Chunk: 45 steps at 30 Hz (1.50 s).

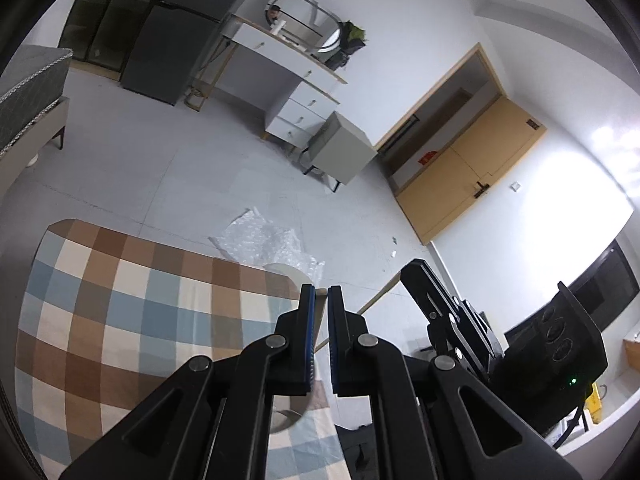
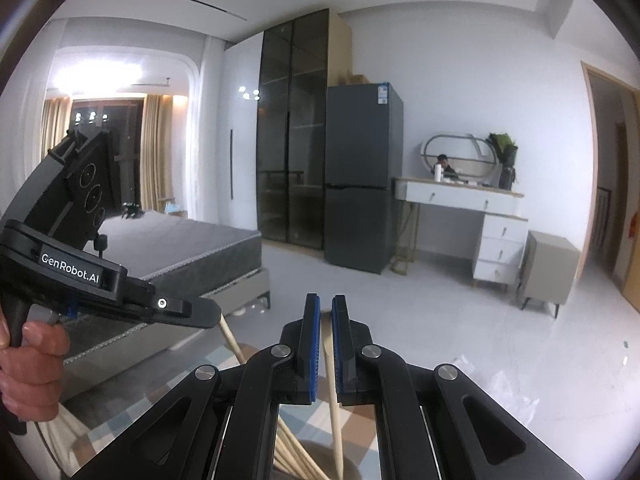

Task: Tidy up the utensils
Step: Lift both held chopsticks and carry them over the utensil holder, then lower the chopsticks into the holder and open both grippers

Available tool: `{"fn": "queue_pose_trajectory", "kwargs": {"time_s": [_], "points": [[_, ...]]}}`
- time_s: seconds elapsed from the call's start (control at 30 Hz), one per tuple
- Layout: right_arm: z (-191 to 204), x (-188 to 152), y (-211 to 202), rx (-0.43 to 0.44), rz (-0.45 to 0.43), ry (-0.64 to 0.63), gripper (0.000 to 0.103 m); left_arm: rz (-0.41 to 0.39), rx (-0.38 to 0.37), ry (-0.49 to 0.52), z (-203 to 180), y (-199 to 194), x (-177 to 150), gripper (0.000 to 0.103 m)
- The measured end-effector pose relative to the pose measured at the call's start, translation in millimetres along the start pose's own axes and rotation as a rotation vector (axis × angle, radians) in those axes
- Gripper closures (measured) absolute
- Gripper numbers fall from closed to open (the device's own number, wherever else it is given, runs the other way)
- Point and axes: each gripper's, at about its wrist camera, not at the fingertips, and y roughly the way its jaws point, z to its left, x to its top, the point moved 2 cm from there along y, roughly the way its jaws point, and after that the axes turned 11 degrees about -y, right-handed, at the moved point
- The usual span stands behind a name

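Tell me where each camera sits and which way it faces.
Left wrist: on the left gripper, rolled sideways, looking over the checked cloth towards the floor and yellow door; its own fingers show, with the right gripper beside them.
Right wrist: on the right gripper, level, facing the fridge and bed; its fingers around a chopstick, the left gripper and the person's hand show.
Shared: vanity desk, fridge.
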Motion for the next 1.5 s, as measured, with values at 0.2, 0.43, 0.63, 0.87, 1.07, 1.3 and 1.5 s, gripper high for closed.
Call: {"fn": "queue_pose_trajectory", "kwargs": {"time_s": [0.2,0.43,0.63,0.87,1.07,1.3,1.5], "points": [[-4.5,-9.8,16.0,0.015,0.025,0.011,0.098,0.005,0.038,-0.020,14.0,16.0,3.5,0.102],[-6.1,-18.8,22.7,0.037,0.057,0.007,0.098,0.008,0.059,-0.001,17.7,23.3,-3.4,0.102],[-2.6,-29.3,24.9,0.070,0.095,0.009,0.098,0.048,0.044,0.017,13.1,27.2,-9.2,0.102],[-7.5,-56.7,27.1,0.104,0.179,0.074,0.098,0.148,0.090,0.087,8.9,43.7,-19.2,0.102],[-16.6,-78.6,25.3,0.103,0.254,0.152,0.095,0.249,0.128,0.120,8.4,53.2,-27.2,0.094],[-24.9,-82.0,-0.8,0.054,0.245,0.245,0.079,0.174,0.162,0.101,9.5,19.3,-26.9,0.064],[-21.0,-64.7,-22.1,0.024,0.205,0.285,0.068,0.108,0.218,0.110,0.5,-13.7,-35.1,0.050]]}}
